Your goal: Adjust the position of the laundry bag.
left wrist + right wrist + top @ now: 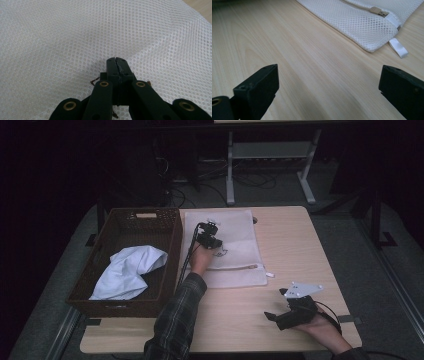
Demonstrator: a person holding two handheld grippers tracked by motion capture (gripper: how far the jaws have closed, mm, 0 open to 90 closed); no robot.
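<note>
High view — the left gripper (210, 240) is seen planted on the white mesh laundry bag (235, 252), which lies flat on the wooden table (295, 250) just beside the wicker basket (131, 260). A pale cloth (129, 272) lies in the basket, off to the side of that gripper. The right gripper (280, 316) is held well apart from the bag, near the table's front edge, with nothing under it but bare wood.

Left gripper view — the jaws are pressed together at their tips, directly on the mesh (75, 37), and a slight fold appears to be drawn up ahead of them. Whether a layer of mesh is actually pinched cannot be told. A thin brownish thread (93, 81) is noted just behind the tips.

Right gripper view — the jaws are spread wide, holding nothing. The bag's corner (372, 32), its zip pull (378, 11) and a white ribbon loop (398, 47) lie ahead and to one side.

Risks, as judged — if only one layer, or none, is caught, the bag is likely to slip free on lifting; a pull with the far hand idle could drag the whole bag across the table; the open weave could snag on the jaw tips
</note>
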